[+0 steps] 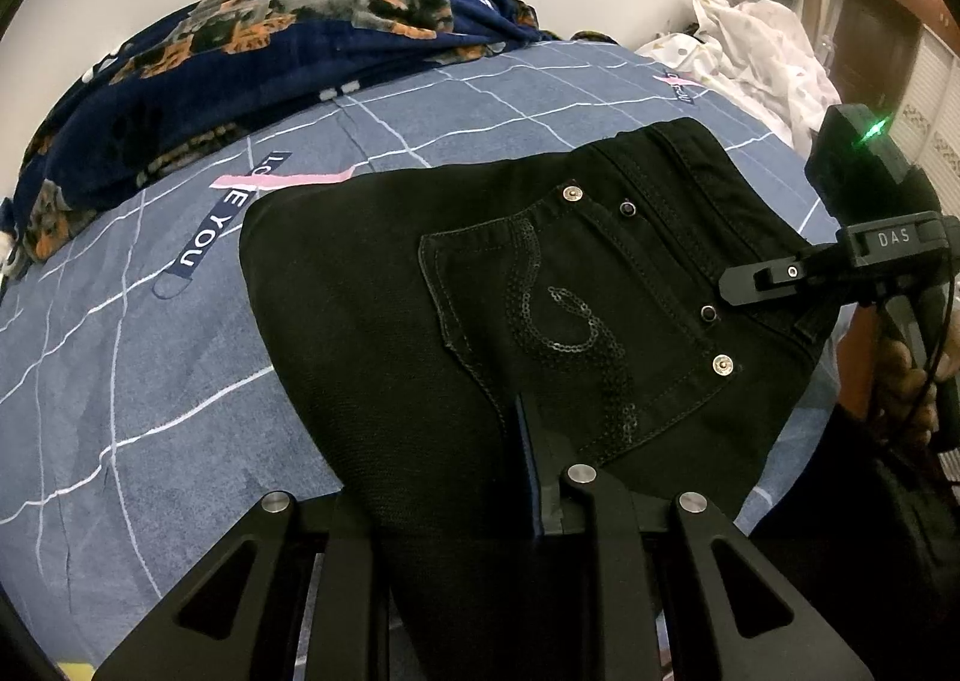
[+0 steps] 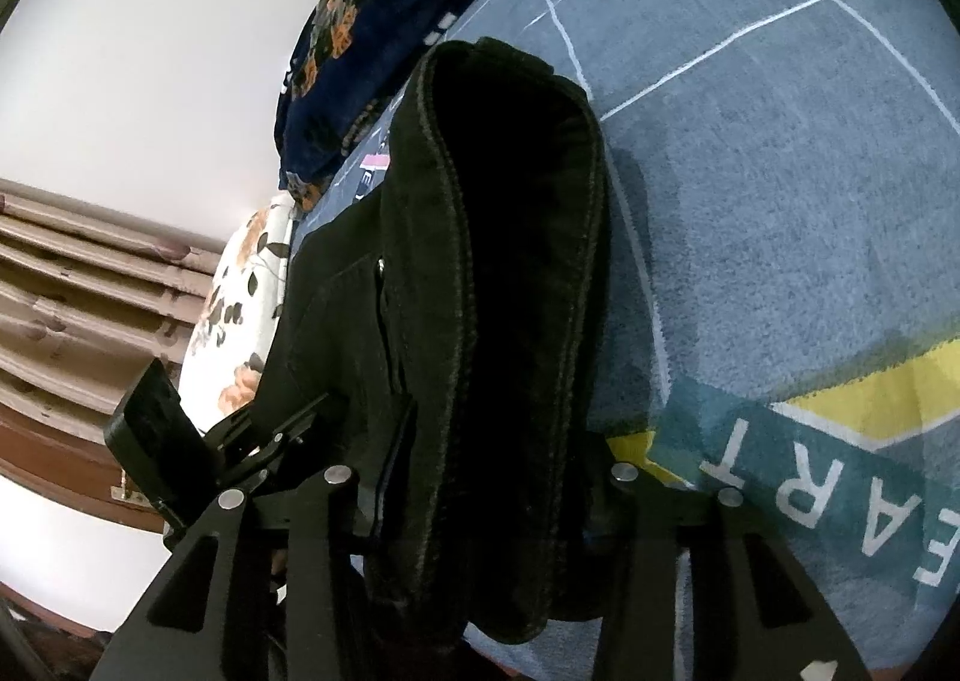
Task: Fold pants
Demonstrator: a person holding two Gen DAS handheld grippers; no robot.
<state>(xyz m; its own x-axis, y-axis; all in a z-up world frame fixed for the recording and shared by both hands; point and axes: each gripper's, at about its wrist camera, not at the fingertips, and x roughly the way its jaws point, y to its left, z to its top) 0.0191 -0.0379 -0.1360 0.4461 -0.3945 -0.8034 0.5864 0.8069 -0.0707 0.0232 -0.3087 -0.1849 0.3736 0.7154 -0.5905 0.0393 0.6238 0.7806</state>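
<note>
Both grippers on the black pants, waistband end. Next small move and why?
Probably carry the gripped edge across the bed sheet to make the fold. The left gripper is shut on the pants below the sequined pocket, and the right gripper pinches the bunched waistband.

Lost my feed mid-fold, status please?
Left gripper shut on black pants. Right gripper shut on their waistband. Pants on the bed sheet, folded. Nothing in the way.
</note>
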